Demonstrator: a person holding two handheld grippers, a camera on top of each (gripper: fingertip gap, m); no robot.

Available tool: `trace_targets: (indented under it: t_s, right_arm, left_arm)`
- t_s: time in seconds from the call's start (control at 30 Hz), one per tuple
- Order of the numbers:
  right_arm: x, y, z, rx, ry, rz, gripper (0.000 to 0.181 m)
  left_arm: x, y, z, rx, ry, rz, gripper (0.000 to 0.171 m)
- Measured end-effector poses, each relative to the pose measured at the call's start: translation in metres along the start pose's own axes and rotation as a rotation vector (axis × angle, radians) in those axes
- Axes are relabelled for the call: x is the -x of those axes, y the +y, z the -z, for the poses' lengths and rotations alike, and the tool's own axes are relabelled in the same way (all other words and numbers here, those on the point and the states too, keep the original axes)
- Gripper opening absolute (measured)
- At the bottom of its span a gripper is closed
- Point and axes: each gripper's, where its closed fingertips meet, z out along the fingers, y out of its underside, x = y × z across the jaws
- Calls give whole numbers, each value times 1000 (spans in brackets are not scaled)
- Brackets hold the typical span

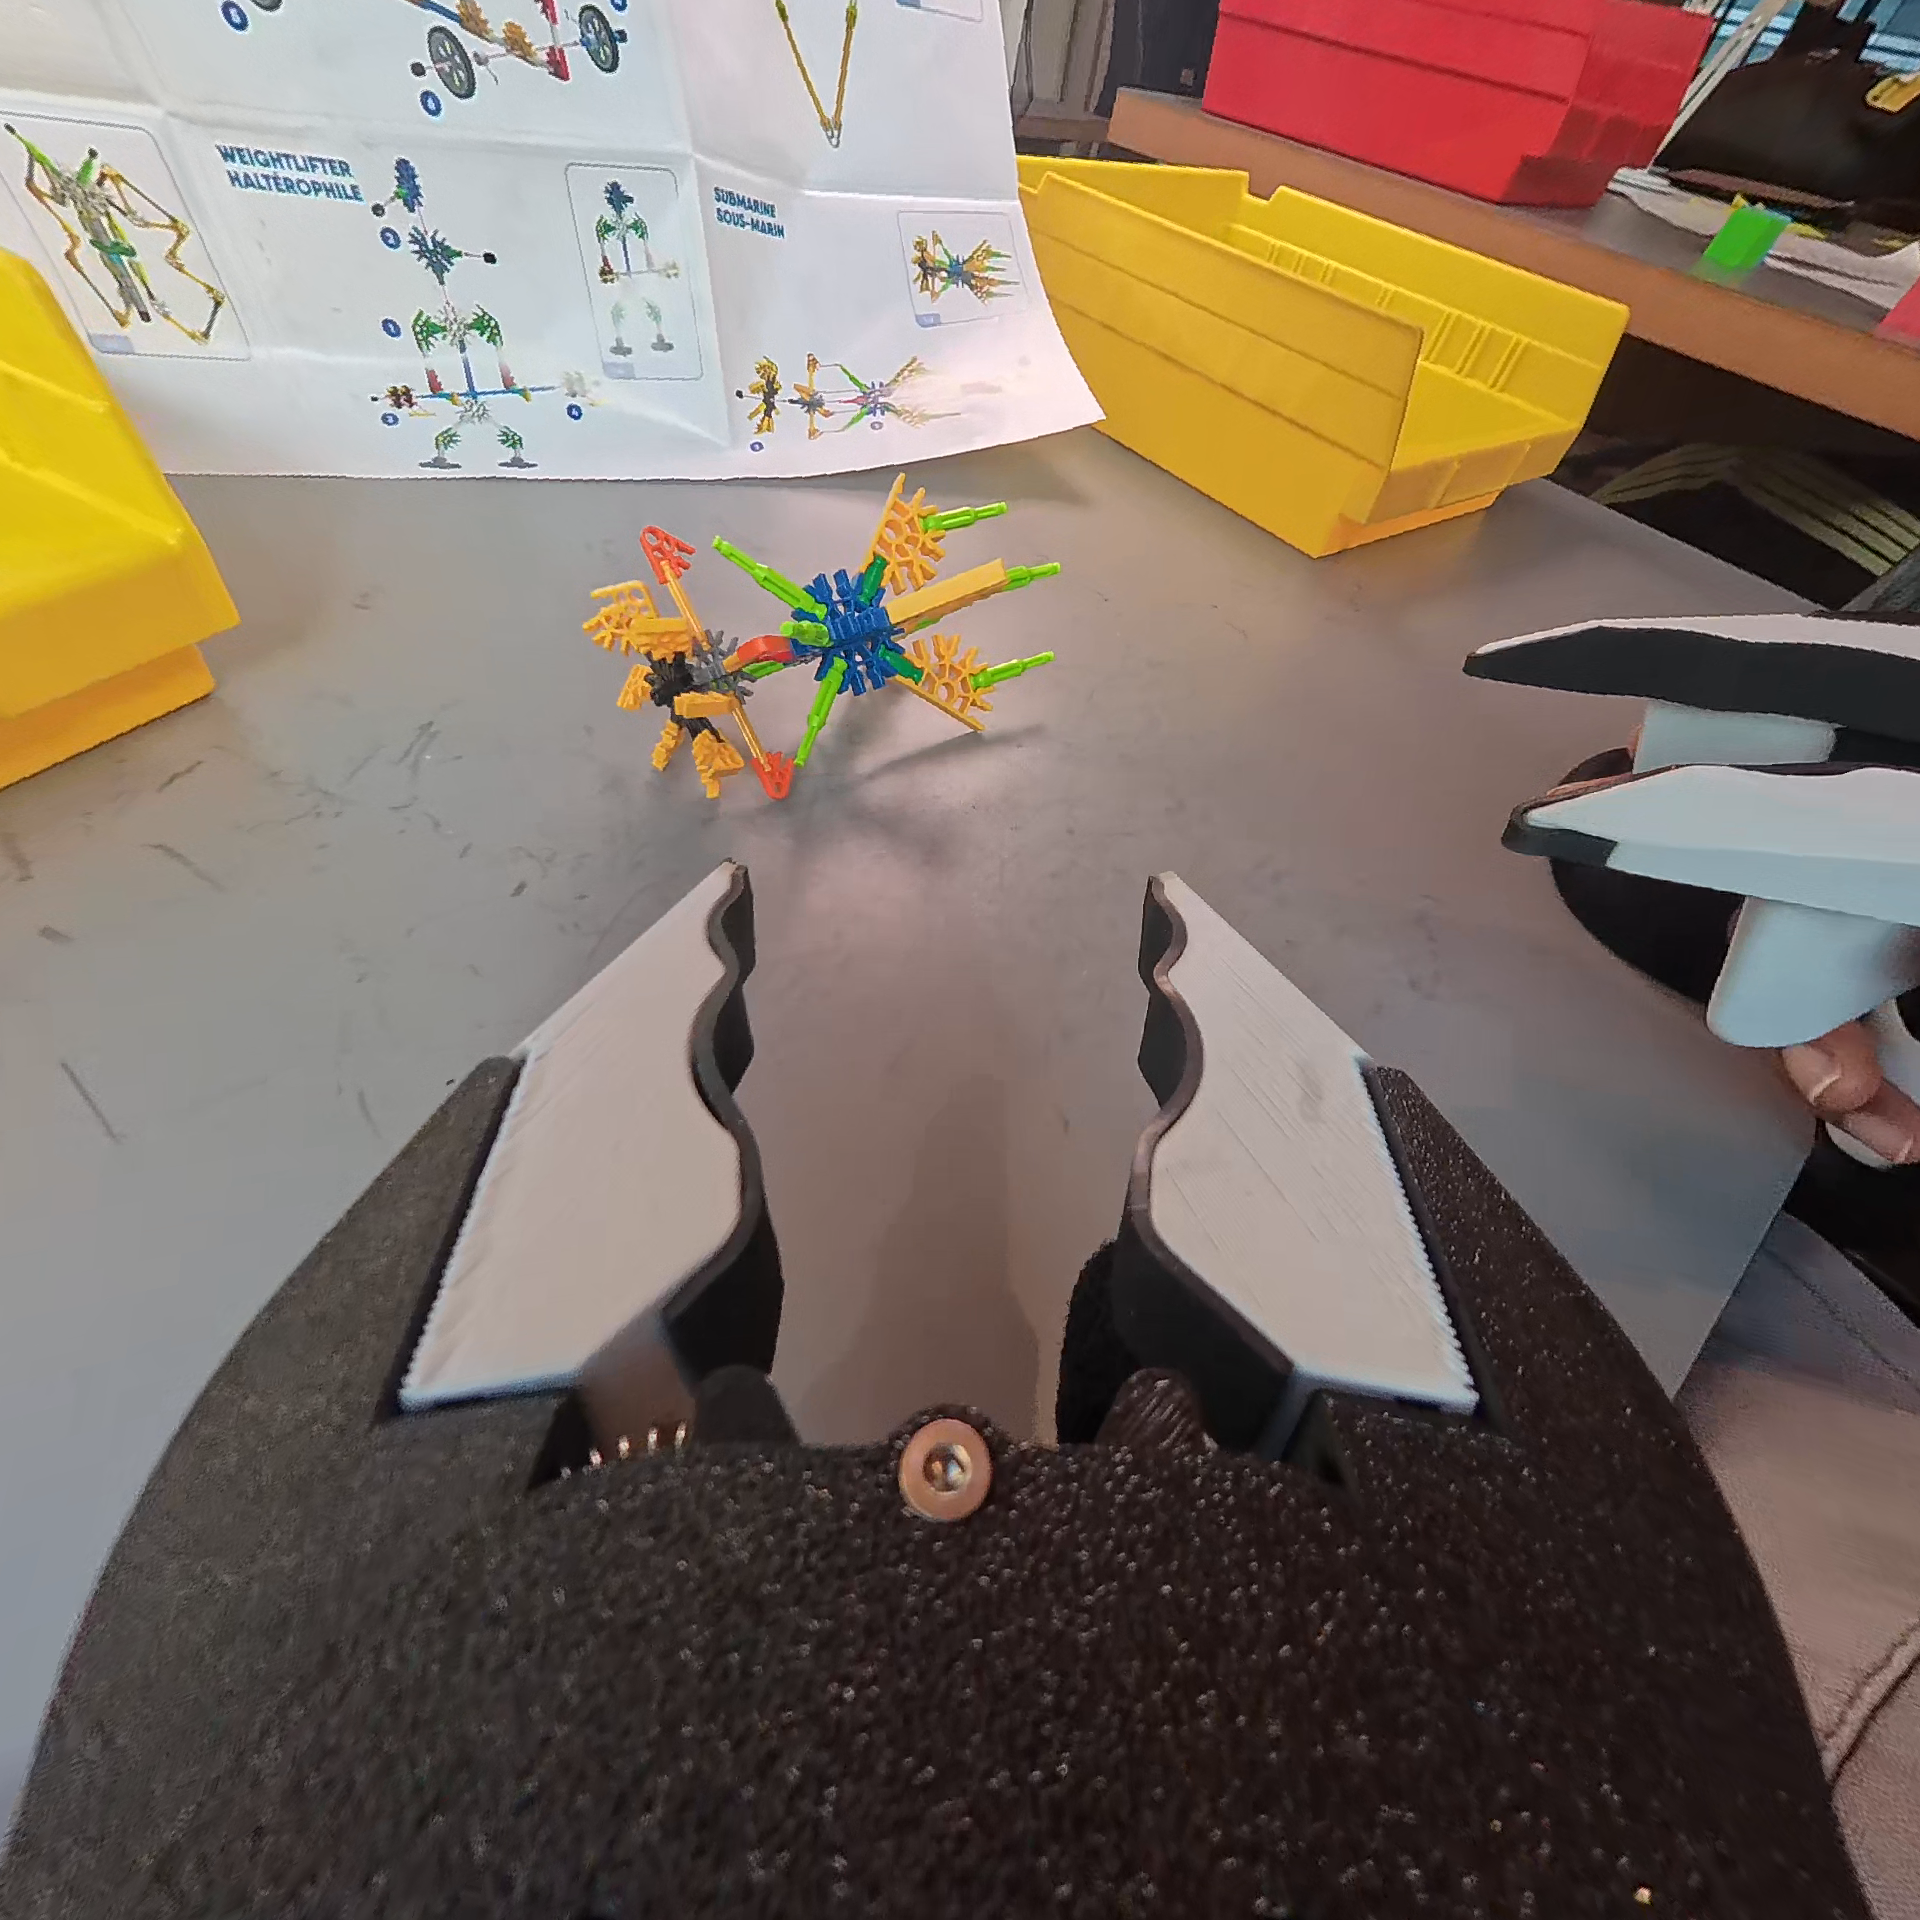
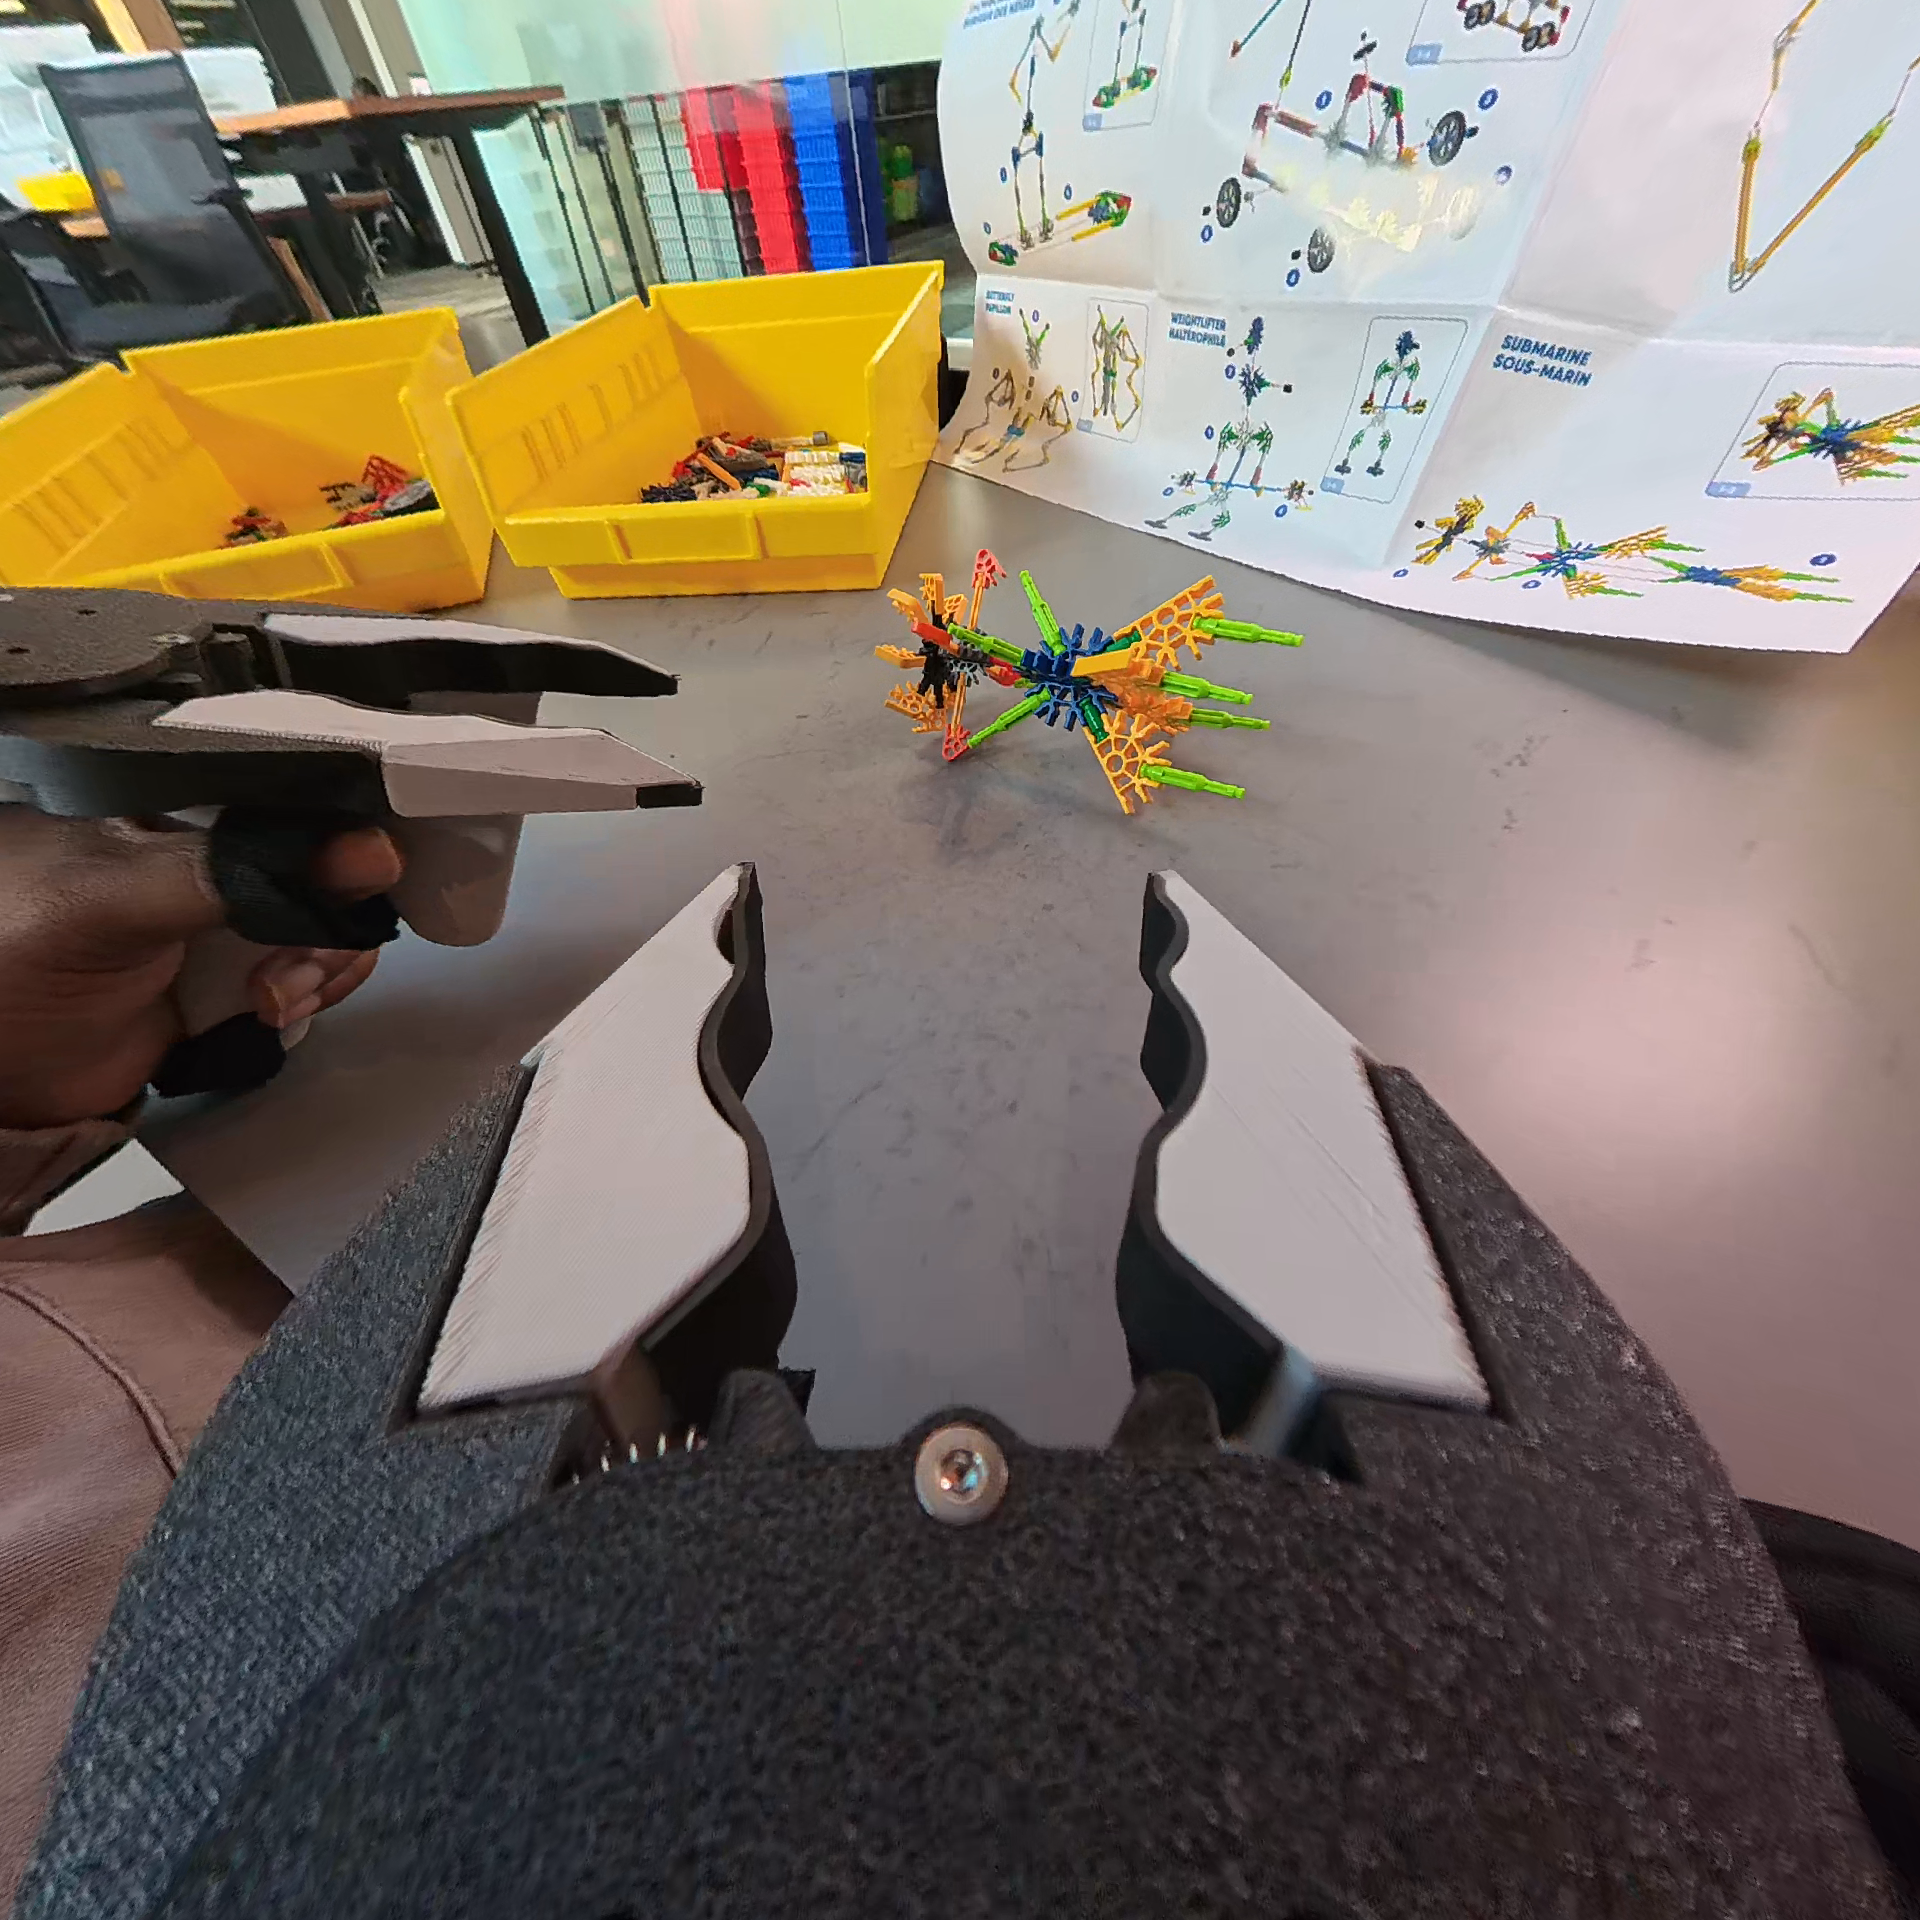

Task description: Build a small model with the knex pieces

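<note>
Left gripper point(image 1: 940, 873): jaws wide apart, nothing held, above the table point(image 1: 312, 935).
Right gripper point(image 2: 948, 873): jaws spread wide, empty.
Model point(image 1: 821, 634): one, of yellow, green, blue, orange and black rods and connectors; on the table ahead of both grippers, apart from them.
Bins: three yellow; two point(image 2: 260, 468) point(image 2: 717, 436) with loose pieces, a third point(image 1: 1320, 343) to the right.
Sheet point(image 1: 520, 260): one, behind the model, printed with diagrams and blue headings.
Hand point(image 2: 125, 966): grips the left gripper's handle.

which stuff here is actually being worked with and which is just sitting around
Nearest the open grippers:
left gripper
right gripper
toy model, standing untouched on the grey table

Lying about:
instruction sheet
yellow bins of parts
empty yellow bin
red bin
</note>
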Motion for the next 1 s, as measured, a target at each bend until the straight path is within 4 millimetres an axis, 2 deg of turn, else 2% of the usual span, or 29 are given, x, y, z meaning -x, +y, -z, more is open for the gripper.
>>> trace_targets:
  t_s: [0.2, 0.47, 0.7, 0.83, 0.93, 1.0]
  right_arm:
    - [2, 8, -2, 27, -3, -18, 71]
    - [13, 7, -7, 37, -38, -3, 71]
    - [6, 8, -1, 23, -19, -11, 71]
    - [4, 7, 0, 19, -18, -18, 69]
    - [6, 9, -4, 39, -40, -31, 69]
    - [10, 9, -6, 46, -62, -36, 69]
  left_arm:
    - [-2, 0, -2, 1, 9, -15, 75]
    - [-1, -1, -1, -8, 9, -4, 75]
    - [-2, 1, -7, 28, 39, -20, 75]
    - [21, 5, -26, 141, 24, -51, 75]
    - [52, 8, -46, 216, -45, -77, 74]
    - [65, 5, -57, 218, -78, -60, 66]
